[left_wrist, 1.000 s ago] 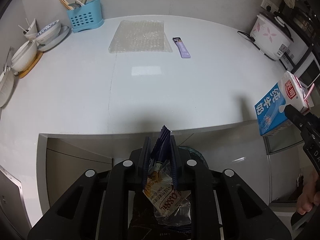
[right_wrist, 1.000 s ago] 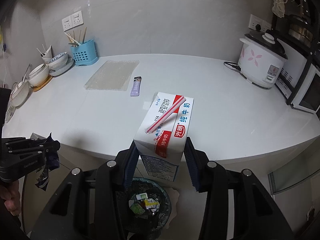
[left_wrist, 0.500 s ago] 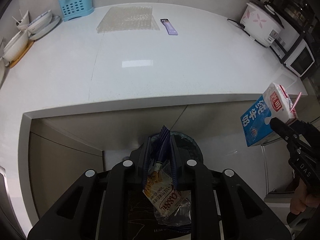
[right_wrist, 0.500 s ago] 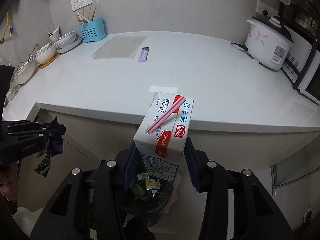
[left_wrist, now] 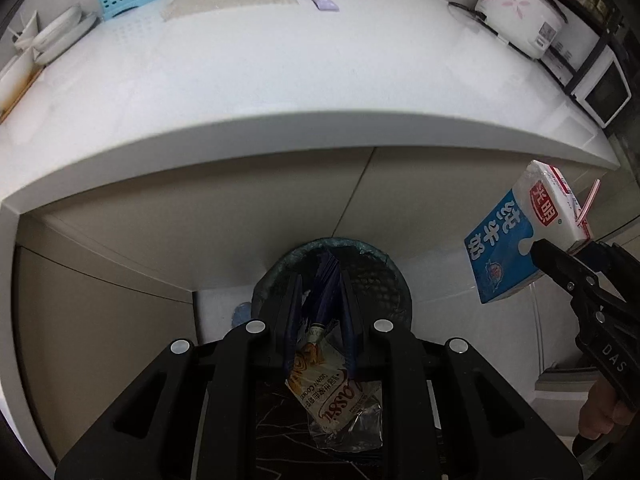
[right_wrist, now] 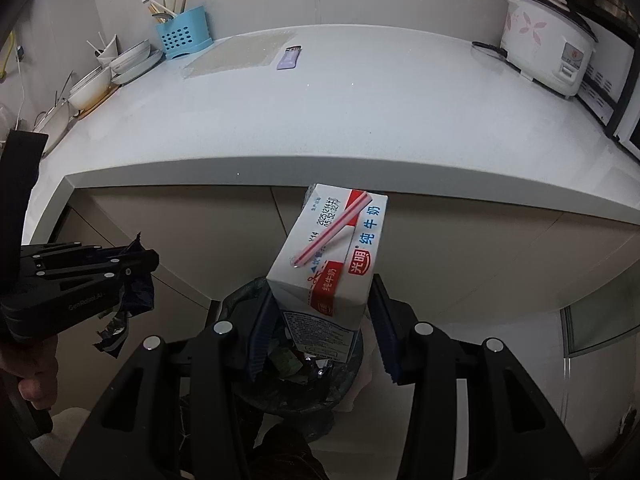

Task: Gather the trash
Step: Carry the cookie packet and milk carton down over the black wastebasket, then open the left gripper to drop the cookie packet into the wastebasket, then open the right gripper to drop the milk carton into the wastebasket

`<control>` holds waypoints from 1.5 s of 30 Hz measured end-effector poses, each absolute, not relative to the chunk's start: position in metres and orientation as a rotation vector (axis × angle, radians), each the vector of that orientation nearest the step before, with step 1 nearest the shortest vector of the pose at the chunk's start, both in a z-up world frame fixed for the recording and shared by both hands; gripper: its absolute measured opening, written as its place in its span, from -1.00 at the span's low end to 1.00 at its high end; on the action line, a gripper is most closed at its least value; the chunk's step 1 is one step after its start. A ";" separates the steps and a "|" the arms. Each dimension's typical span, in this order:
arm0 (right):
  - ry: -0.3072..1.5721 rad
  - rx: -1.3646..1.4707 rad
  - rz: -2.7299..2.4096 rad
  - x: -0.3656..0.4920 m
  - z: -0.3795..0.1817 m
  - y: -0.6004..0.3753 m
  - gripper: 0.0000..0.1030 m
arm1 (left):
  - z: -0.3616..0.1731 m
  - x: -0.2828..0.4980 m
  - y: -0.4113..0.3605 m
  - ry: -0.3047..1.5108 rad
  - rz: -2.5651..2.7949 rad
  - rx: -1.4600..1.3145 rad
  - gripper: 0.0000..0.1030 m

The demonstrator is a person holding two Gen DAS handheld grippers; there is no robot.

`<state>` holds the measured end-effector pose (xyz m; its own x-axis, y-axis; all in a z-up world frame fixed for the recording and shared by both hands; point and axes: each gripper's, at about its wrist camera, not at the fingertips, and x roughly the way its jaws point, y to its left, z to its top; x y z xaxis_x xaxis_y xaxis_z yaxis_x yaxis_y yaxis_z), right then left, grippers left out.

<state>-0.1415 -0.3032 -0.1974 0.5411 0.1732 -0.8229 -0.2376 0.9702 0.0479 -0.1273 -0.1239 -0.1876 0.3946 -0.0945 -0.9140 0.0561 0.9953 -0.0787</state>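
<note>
My left gripper (left_wrist: 319, 280) is shut on a crumpled snack wrapper (left_wrist: 334, 396), dark blue at the tip, and holds it above the round bin (left_wrist: 384, 280) on the floor below the counter. My right gripper (right_wrist: 320, 300) is shut on a blue and white milk carton (right_wrist: 332, 256) with a pink straw, above the same bin (right_wrist: 296, 384), which has trash in it. The carton (left_wrist: 516, 240) also shows at the right of the left wrist view. The left gripper (right_wrist: 136, 262) with its wrapper shows at the left of the right wrist view.
The white counter (right_wrist: 360, 120) carries a sheet of bubble wrap (right_wrist: 240, 54), a purple sachet (right_wrist: 290, 57), a blue utensil holder (right_wrist: 182, 36), stacked bowls (right_wrist: 120, 64) and a rice cooker (right_wrist: 548, 52). Beige cabinet doors (left_wrist: 160, 240) stand behind the bin.
Both grippers have pulled back from the counter and dropped below its edge, each with its trash still held. The bin has come into fuller view under them.
</note>
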 end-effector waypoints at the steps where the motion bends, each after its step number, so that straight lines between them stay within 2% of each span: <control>1: 0.972 -0.069 0.246 -0.142 -0.203 -0.304 -0.17 | -0.193 -0.127 -0.125 1.160 -0.110 -0.035 -0.66; 17: 1.053 -0.091 0.182 -0.139 -0.272 -0.322 -0.17 | -0.281 -0.108 -0.134 1.239 -0.170 -0.014 -0.67; 23: 1.064 -0.099 0.175 -0.140 -0.276 -0.322 -0.17 | -0.293 -0.103 -0.138 1.252 -0.170 -0.003 -0.67; 28: 1.078 -0.123 0.165 -0.138 -0.277 -0.321 -0.17 | -0.294 -0.103 -0.146 1.240 -0.200 0.019 -0.59; 31: 1.091 -0.118 0.175 -0.137 -0.279 -0.321 -0.17 | -0.291 -0.106 -0.152 1.227 -0.217 0.031 -0.43; 34: 1.096 -0.121 0.176 -0.137 -0.279 -0.320 -0.17 | -0.292 -0.106 -0.153 1.230 -0.221 0.028 -0.37; 37: 1.097 -0.118 0.178 -0.137 -0.279 -0.319 -0.17 | -0.291 -0.106 -0.152 1.225 -0.215 0.021 -0.18; 39: 1.095 -0.111 0.184 -0.136 -0.280 -0.319 -0.17 | -0.288 -0.106 -0.149 1.217 -0.202 0.015 0.07; 45: 1.095 -0.112 0.233 -0.129 -0.283 -0.302 -0.17 | -0.273 -0.110 -0.128 1.183 -0.165 -0.028 0.58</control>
